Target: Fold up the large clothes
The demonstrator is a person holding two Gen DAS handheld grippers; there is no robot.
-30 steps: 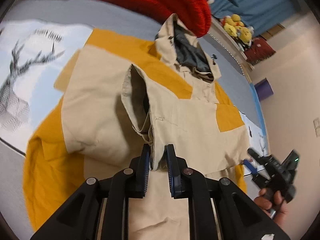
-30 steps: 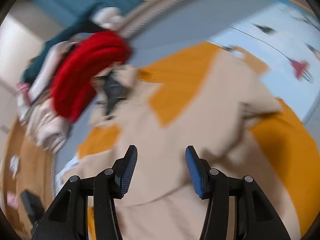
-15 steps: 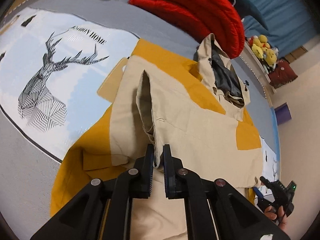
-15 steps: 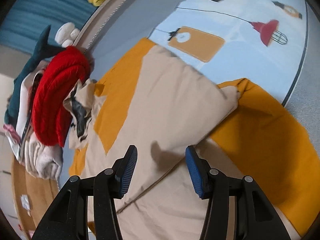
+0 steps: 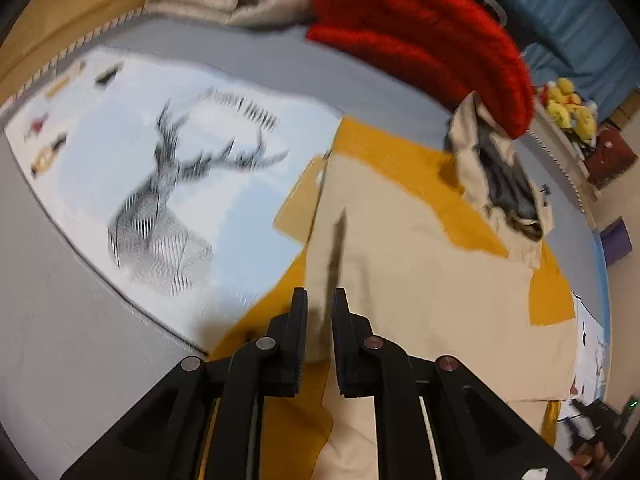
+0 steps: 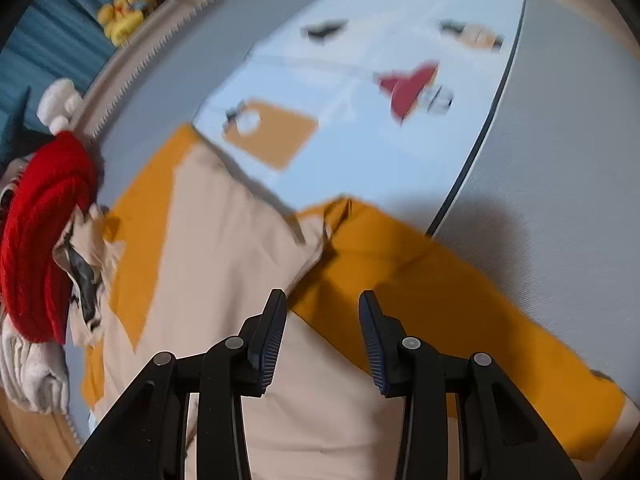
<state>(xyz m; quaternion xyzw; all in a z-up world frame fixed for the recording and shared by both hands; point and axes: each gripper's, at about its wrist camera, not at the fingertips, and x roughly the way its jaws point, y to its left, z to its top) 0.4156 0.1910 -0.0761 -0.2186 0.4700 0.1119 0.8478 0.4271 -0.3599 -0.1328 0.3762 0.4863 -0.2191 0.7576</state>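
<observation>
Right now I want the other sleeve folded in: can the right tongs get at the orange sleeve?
Probably yes: the right tongs hang open just above the orange sleeve, nothing between them.

Left gripper (image 5: 319, 300) fingers nearly together, apparently pinching; right gripper (image 6: 322, 304) fingers just narrowing, nothing between, both angled downward.

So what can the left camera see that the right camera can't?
Only the left view shows the deer picture on the mat and the left tool, pinching a fold of the beige and orange jacket. Only the right view shows the red lamp picture and the right tool, open above the jacket. Both show the jacket, the red knit and the yellow plush toys.
</observation>
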